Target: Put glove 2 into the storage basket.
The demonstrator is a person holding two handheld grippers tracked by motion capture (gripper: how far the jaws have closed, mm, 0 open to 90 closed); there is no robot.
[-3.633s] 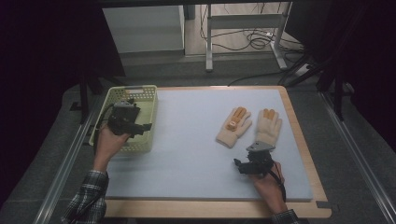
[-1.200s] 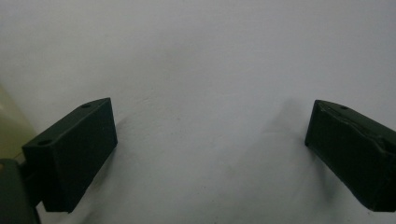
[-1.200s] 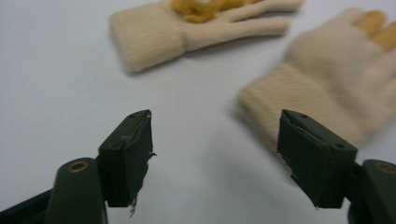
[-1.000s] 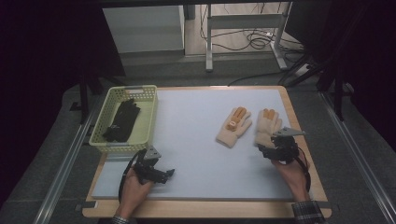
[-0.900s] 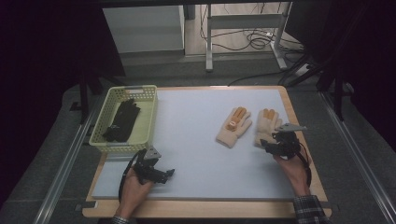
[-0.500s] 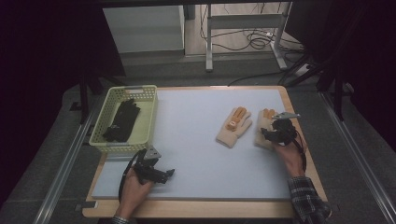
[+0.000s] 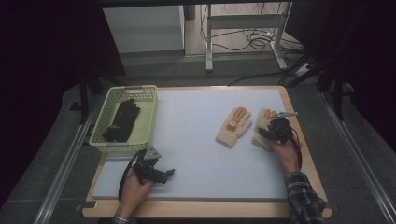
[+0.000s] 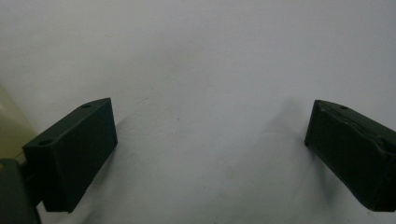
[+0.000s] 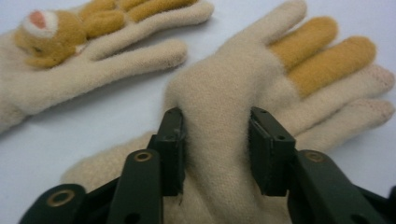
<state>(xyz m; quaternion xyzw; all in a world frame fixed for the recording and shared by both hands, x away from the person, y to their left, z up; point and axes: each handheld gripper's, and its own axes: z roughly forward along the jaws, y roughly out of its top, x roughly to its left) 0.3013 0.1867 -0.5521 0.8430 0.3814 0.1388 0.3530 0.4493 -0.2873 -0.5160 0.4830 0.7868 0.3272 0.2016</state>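
Pinching the soft cream glove [image 9: 219, 93] at its palm with my right gripper [image 9: 215, 149], jaws just closing on bunched, squishy fabric; left gripper [image 8: 205, 154] gapes wide.

A wooden table [image 7: 299, 140] holds a big pale blue mat [image 7: 201, 140]. On the mat sit a yellow basket [image 7: 142, 121] at the left and two cream gloves side by side, one [image 7: 233, 127] beside the other [image 7: 259, 135].
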